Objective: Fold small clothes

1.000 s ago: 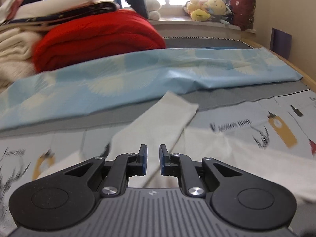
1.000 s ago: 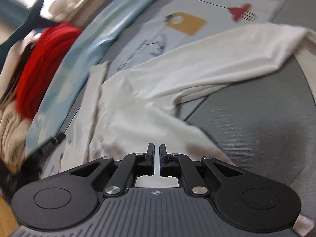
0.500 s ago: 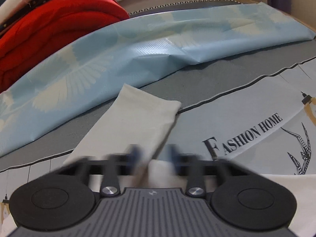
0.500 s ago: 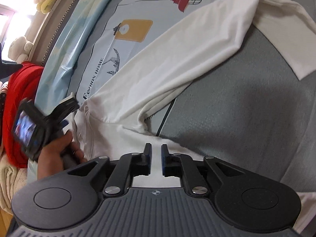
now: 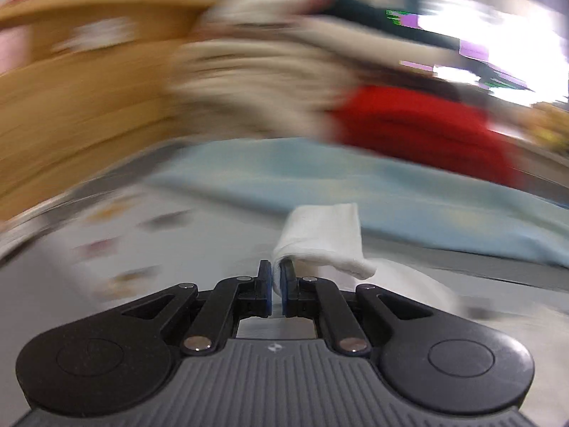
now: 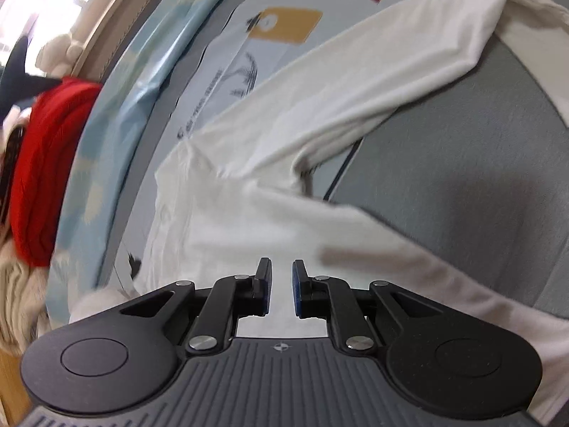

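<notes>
A white long-sleeved top (image 6: 284, 185) lies spread on the printed bed sheet (image 6: 291, 3). One sleeve (image 6: 373, 74) stretches to the upper right in the right wrist view. My left gripper (image 5: 276, 270) is shut on the cuff of the other sleeve (image 5: 320, 238) and holds it lifted above the bed; that view is heavily blurred. My right gripper (image 6: 281, 277) hovers just above the body of the top, its jaws a small way apart with nothing between them.
A light blue sheet (image 6: 117, 106) lies along the far side of the bed. A red blanket (image 6: 39, 163) and cream bedding (image 6: 17, 284) are piled beyond it. A wooden headboard (image 5: 71, 99) shows in the left wrist view.
My left gripper closed on the sleeve cuff, lifted it and swung left. My right gripper opened slightly and shifted over the top's body.
</notes>
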`<state>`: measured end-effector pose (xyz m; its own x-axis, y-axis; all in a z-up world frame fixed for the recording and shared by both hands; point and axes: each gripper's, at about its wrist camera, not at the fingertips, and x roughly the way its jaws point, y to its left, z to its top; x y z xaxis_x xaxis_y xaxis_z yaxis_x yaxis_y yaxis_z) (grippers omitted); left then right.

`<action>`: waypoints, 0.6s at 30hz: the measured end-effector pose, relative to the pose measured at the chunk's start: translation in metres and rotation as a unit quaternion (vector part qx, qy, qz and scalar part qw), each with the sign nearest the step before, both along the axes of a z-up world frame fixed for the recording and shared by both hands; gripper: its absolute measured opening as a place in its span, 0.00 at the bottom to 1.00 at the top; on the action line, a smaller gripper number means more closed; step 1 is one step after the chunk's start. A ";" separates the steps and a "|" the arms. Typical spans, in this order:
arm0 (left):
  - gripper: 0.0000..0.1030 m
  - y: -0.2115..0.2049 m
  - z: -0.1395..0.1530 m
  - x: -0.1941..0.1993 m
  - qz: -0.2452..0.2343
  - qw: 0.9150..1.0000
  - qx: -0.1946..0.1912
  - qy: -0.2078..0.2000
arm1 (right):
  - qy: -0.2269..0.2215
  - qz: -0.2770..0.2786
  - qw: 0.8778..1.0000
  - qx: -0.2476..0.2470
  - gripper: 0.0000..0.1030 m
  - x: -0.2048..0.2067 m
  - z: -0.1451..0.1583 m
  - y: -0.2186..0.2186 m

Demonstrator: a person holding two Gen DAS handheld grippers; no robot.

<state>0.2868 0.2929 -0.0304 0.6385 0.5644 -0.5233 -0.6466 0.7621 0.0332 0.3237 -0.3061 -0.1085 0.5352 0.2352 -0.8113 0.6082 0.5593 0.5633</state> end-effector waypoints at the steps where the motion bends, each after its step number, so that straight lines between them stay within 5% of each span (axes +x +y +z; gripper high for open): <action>1: 0.05 0.036 -0.010 -0.016 0.069 0.997 -0.016 0.013 | 0.004 0.006 1.000 -0.003 0.12 0.000 -0.001 0.004; 3: 0.09 0.107 -0.028 -0.047 0.218 0.972 -0.087 0.011 | 0.007 0.024 1.000 -0.006 0.12 -0.001 -0.004 0.011; 5: 0.19 0.131 -0.038 -0.063 0.254 0.961 -0.110 0.004 | 0.005 0.040 0.999 -0.016 0.12 0.000 -0.004 0.017; 10: 0.32 0.117 -0.057 -0.046 0.133 0.976 -0.174 0.005 | 0.001 0.063 0.997 -0.032 0.12 -0.003 -0.005 0.029; 14: 0.37 0.095 -0.093 -0.011 0.026 0.978 -0.202 0.053 | 0.010 0.087 0.996 -0.036 0.12 0.001 -0.013 0.040; 16: 0.37 0.085 -0.124 -0.011 0.041 0.976 -0.180 0.116 | 0.008 0.094 0.995 -0.040 0.12 0.002 -0.013 0.041; 17: 0.38 0.091 -0.142 -0.013 0.086 0.966 -0.178 0.170 | 0.008 0.096 0.994 -0.045 0.12 0.003 -0.013 0.040; 18: 0.37 0.093 -0.148 -0.021 0.111 0.964 -0.178 0.167 | 0.007 0.096 0.994 -0.049 0.13 0.004 -0.013 0.039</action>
<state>0.2653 0.3859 -0.1782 0.2858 0.4150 -0.8638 -0.7931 0.6084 0.0298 0.3273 -0.2675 -0.1216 0.4763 0.2511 -0.8426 0.4924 0.7178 0.4923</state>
